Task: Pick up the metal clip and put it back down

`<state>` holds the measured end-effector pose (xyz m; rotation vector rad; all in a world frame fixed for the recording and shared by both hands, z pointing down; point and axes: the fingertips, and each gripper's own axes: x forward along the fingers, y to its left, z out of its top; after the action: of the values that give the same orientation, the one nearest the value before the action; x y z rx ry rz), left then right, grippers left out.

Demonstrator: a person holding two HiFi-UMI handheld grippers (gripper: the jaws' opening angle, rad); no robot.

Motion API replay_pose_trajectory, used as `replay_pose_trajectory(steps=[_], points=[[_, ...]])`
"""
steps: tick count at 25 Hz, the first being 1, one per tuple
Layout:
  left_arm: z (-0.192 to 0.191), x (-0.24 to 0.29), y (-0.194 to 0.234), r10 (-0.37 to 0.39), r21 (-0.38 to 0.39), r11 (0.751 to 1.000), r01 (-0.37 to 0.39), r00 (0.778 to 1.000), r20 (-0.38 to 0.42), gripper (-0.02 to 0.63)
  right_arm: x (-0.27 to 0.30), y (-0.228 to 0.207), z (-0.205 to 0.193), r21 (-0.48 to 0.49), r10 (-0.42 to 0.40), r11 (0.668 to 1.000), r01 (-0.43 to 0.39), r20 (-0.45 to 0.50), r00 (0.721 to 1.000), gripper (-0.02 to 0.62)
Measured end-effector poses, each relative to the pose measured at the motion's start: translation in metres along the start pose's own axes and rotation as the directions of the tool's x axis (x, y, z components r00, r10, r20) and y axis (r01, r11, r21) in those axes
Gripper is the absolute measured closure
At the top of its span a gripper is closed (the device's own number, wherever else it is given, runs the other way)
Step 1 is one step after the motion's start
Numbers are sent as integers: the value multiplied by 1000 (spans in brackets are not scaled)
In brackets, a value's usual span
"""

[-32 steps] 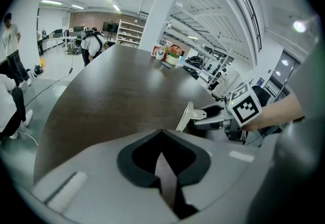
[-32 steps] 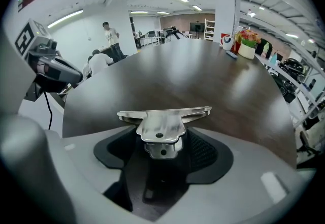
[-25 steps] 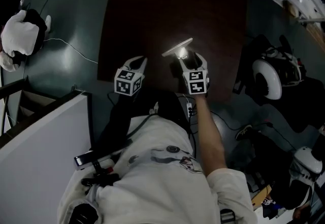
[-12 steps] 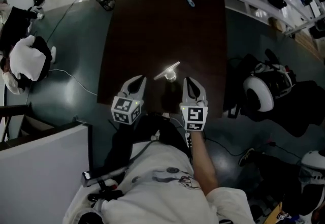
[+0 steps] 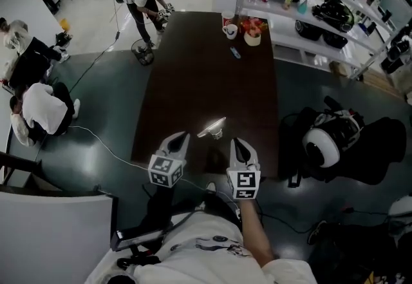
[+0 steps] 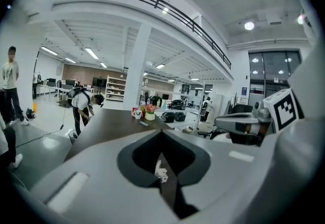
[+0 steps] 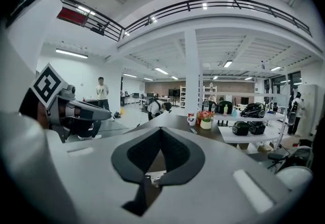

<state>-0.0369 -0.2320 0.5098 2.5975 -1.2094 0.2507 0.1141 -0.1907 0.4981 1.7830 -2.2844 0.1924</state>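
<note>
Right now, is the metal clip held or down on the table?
Down: the metal clip lies on the table, with nothing touching it.

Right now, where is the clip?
Head view: the clip lies on the table at its near end, just beyond the left gripper and right gripper, untouched.

The table [image 5: 212, 70] is dark brown wood, smooth with a low sheen. Near the table's close end, the metal clip [image 5: 212, 127] is bright polished metal that flares white. Beside the table, the floor [image 5: 103, 109] is glossy dark grey-green. At the table's near edge, the left hand-held gripper [image 5: 179, 138] and the right hand-held gripper [image 5: 236, 142] have matt pale grey plastic shells with matt black pads [image 7: 124, 159].
</note>
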Motion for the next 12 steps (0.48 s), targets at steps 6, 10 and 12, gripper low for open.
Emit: replay_pose_trajectory(steps=[6,10,12], points=[[-7,-40,-9,-21,27,999,20,1000,15,607,-31,27,13,-14,-23,1000,23,41,999,595],[-26,-89,-14,-5,22,1000,5,1000,14,607,-65,59,15,-19,-20,1000,22,58,998,595],[-36,-116,-17,6,13,1000,-6,1000,21,607,-84,76,12,-25,-18,1000,19,55,998,595]])
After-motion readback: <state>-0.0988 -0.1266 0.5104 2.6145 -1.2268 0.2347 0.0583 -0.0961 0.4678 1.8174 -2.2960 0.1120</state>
